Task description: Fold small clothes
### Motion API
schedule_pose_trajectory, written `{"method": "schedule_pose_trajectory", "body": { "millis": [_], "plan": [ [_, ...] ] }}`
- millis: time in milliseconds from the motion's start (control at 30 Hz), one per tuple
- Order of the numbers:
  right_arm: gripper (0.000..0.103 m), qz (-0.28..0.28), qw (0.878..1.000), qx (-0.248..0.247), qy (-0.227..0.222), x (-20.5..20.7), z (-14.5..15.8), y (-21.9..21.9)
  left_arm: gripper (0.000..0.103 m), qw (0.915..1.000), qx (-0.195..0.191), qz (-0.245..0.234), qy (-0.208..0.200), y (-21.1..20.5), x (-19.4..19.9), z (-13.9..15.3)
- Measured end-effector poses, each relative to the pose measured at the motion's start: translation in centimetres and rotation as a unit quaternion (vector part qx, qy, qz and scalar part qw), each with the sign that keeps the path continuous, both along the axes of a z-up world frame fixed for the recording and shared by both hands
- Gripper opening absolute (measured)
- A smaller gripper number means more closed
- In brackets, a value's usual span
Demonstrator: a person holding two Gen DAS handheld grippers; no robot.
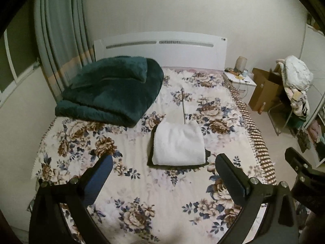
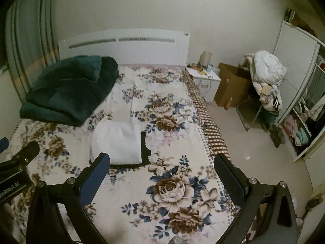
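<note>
Left gripper (image 1: 163, 165) jaws spread wide, holding nothing, raised and angled downward. Right gripper (image 2: 161, 163) same: wide apart, nothing held, just beside the left, level with it.

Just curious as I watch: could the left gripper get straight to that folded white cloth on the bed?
Probably yes. The left gripper is open and empty, and the folded white cloth lies just ahead of it on the floral bedspread, with nothing between. The green blanket sits off to the side.

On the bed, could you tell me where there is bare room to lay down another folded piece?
The floral bedspread is free in front of the folded white garment, and to its right up to the checkered edge. The teal comforter crowds the far left corner.
</note>
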State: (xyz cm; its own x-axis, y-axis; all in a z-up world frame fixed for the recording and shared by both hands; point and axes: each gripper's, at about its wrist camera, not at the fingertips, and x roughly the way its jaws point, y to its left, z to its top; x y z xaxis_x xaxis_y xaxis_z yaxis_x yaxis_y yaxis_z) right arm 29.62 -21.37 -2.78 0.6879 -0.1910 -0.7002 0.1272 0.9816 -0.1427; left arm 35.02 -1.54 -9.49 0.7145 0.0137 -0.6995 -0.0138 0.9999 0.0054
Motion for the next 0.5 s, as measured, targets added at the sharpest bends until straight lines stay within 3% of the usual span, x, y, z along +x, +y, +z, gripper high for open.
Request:
{"method": "schedule_pose_trajectory", "body": {
  "millis": [267,500],
  "plan": [
    [0.103,0.012,0.999,0.001,-0.049,-8.0,7.7,0.3,0.103,0.9992,0.007,0.005,-0.040,-0.4,-5.3,4.6],
    [0.103,0.022,0.998,0.013,-0.066,-12.5,11.0,0.5,0.103,0.9986,-0.003,0.006,-0.052,-0.4,-8.0,6.3]
  ]
}}
